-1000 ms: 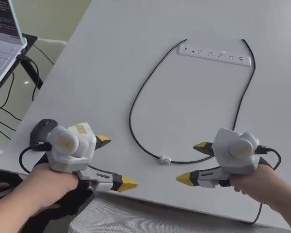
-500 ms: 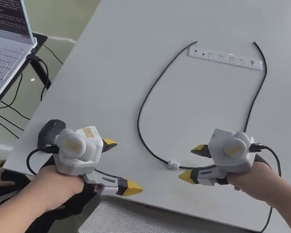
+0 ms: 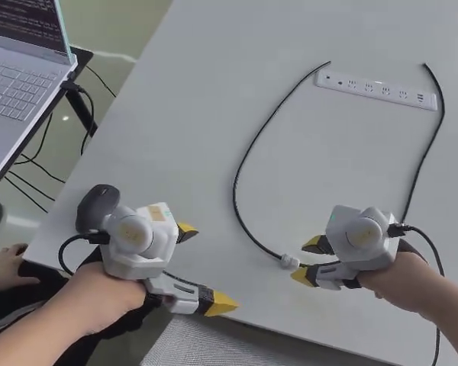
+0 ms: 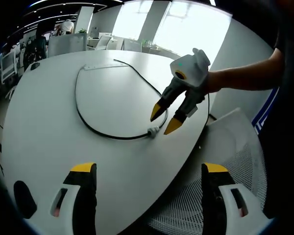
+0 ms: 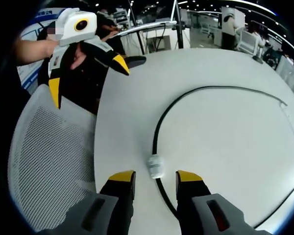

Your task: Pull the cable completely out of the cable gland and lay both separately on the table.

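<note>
On the white table [image 3: 214,114], the black cable [image 3: 248,156] loops from beside the power strip [image 3: 378,90] at one o'clock down to the white cable gland [image 3: 289,261] (threaded on it). The gland lies just at nine o'clock of the right gripper [image 3: 301,260], whose jaws stand parted. The left gripper [image 3: 214,267], at seven o'clock, gapes wide.

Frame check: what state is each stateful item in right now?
cable gland: threaded on the cable, lying on the table, not gripped.
cable: looped flat, running through the gland.
left gripper: open, empty.
right gripper: open, gland just at its tips.
laptop: lid open, screen lit.
</note>
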### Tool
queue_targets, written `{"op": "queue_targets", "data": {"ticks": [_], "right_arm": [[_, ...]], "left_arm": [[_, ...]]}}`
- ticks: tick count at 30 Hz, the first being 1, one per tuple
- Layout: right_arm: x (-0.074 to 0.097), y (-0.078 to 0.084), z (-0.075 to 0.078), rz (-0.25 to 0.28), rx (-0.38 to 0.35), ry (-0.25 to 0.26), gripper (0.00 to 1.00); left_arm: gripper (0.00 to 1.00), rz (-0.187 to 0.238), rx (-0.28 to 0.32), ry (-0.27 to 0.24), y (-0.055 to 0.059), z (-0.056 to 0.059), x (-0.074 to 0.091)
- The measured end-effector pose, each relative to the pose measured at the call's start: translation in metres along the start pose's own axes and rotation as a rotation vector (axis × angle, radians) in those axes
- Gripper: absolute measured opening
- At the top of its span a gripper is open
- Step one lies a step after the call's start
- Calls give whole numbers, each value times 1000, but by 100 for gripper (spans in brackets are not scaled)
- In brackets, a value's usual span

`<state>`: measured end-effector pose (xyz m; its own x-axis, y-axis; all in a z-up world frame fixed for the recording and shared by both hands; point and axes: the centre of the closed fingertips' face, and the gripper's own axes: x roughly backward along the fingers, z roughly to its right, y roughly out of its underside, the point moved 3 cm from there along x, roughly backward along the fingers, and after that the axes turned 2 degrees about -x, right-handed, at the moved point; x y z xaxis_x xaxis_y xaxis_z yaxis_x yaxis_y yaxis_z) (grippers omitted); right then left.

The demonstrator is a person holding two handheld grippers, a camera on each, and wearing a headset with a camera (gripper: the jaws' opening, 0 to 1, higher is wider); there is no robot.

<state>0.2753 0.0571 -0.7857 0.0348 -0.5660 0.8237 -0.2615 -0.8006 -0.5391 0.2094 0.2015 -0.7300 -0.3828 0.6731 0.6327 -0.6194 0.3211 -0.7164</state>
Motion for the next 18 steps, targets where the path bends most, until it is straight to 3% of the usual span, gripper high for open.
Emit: {"op": "queue_targets", "data": {"ticks": [10, 12, 18], "right_arm": [[-9, 1, 0, -41, 65, -15, 16], [-9, 2, 3, -52, 88, 2, 11], [-13, 2, 1, -59, 85, -11, 9]], "left_arm": [[88, -7, 6, 8, 3, 2, -3], [88, -6, 8, 9, 4, 1, -3], [87, -5, 18, 3, 6, -1, 0]]}}
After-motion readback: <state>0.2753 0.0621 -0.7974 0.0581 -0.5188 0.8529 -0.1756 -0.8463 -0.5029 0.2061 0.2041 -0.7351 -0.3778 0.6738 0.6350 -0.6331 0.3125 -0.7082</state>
